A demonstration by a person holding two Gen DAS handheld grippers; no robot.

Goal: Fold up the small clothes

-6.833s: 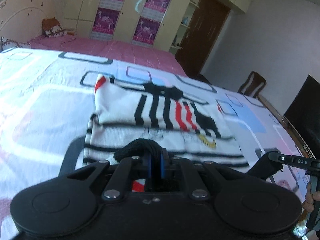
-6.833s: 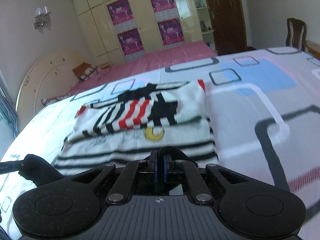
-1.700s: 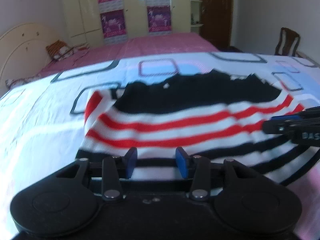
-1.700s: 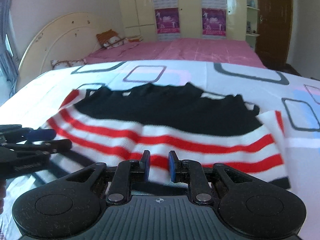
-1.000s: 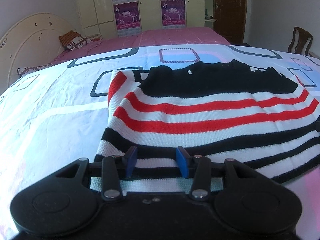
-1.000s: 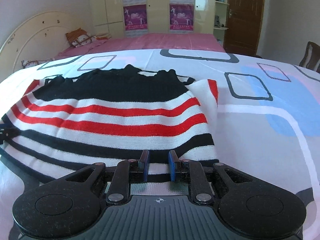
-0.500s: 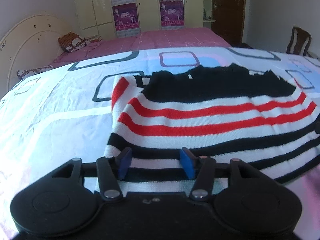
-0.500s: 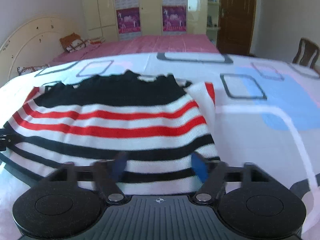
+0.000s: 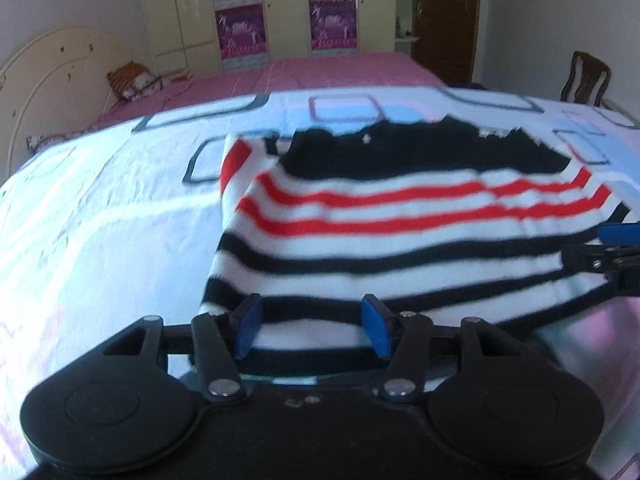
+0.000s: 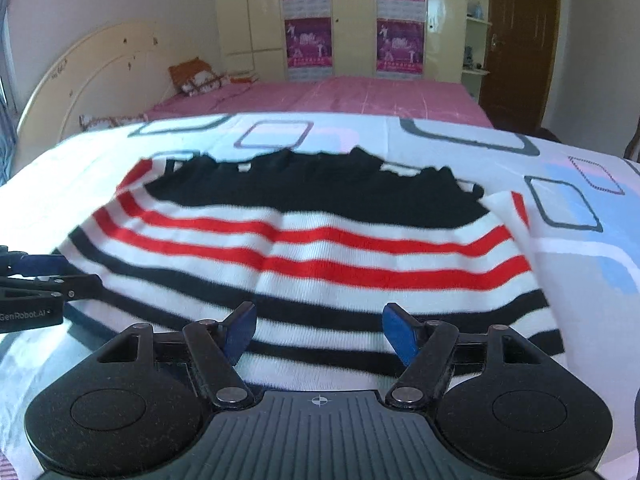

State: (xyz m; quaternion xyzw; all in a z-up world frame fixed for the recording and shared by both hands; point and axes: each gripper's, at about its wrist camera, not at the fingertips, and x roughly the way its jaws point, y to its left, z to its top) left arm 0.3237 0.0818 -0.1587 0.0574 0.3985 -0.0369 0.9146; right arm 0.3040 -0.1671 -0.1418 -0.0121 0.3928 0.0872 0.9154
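Bedding fills the ground of both views: a white sheet [image 10: 580, 264] printed with grey and blue rounded squares, and beyond it a pink bedspread [image 10: 360, 96] running to the far wall. A curved cream headboard [image 10: 92, 68] stands at the far left with an orange patterned cushion [image 10: 196, 74] beside it. Cream wardrobe doors carrying purple posters [image 10: 308, 44] line the far wall, a dark brown door [image 10: 516, 40] sits at the far right, and in the left wrist view a wooden chair [image 9: 586, 78] shows at the right edge. Nothing lies between either gripper and the garment.

Both grippers sit low at the near edge of the folded striped sweater [image 10: 312, 248], side by side and pointing toward the far wall. The left gripper [image 9: 312, 328] has its blue-padded jaws spread wide, with the sweater's near hem between them but not pinched. The right gripper [image 10: 320, 334] is likewise spread wide over the hem, gripping nothing. Each gripper's fingers appear at the edge of the other's view, the right one's at the right of the left wrist view [image 9: 616, 256], the left one's at the left of the right wrist view [image 10: 40, 276], both just beside the cloth.

The sweater lies flat on the sheet, its long axis running left to right. Its black band lies at the far edge, red stripes in the middle, black stripes toward the near hem. A red-striped sleeve edge shows past each far corner.
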